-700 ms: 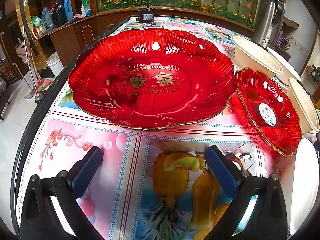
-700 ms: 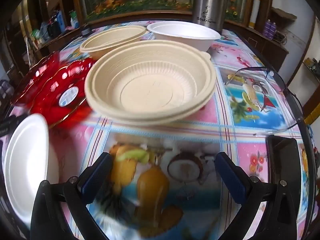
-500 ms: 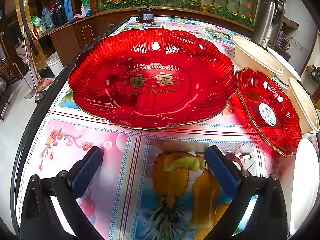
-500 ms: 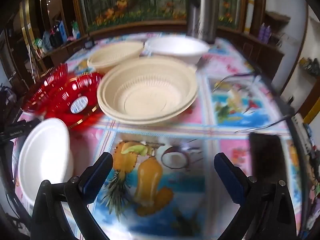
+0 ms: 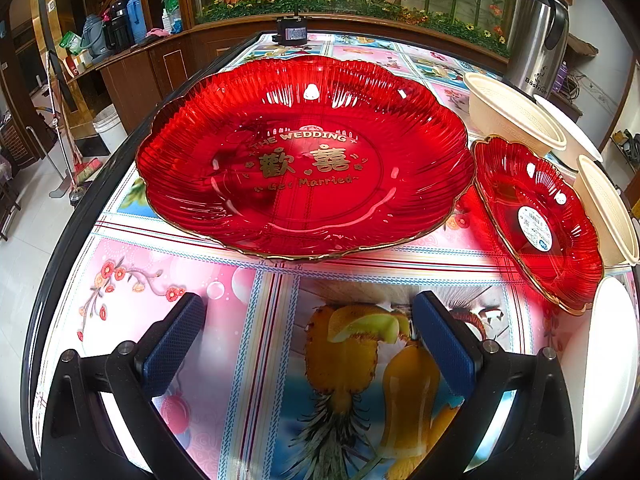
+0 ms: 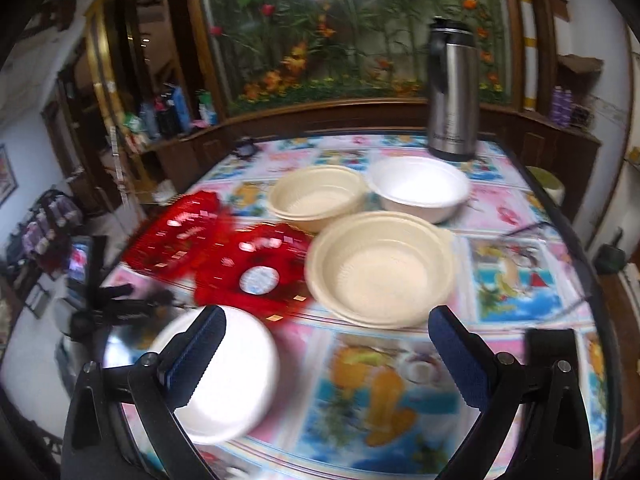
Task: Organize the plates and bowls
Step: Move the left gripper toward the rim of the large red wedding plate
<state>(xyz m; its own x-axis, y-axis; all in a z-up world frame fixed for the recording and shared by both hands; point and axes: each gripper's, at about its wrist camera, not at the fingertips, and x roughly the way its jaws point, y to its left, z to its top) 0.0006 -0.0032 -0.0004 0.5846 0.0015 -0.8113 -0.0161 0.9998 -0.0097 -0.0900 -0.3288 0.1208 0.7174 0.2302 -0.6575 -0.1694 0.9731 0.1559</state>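
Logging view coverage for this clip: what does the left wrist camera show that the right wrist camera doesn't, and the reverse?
Only the left wrist view shows the gold lettering on the large red plate, sharp, and the open left gripper over the tablecloth.

Only the right wrist view, which is motion-blurred, shows the inside of the nearest beige bowl, the whole white bowl by the flask, and the open right gripper.

Both show the small red plate with its sticker, the steel flask, beige bowls and the fruit-print tablecloth.
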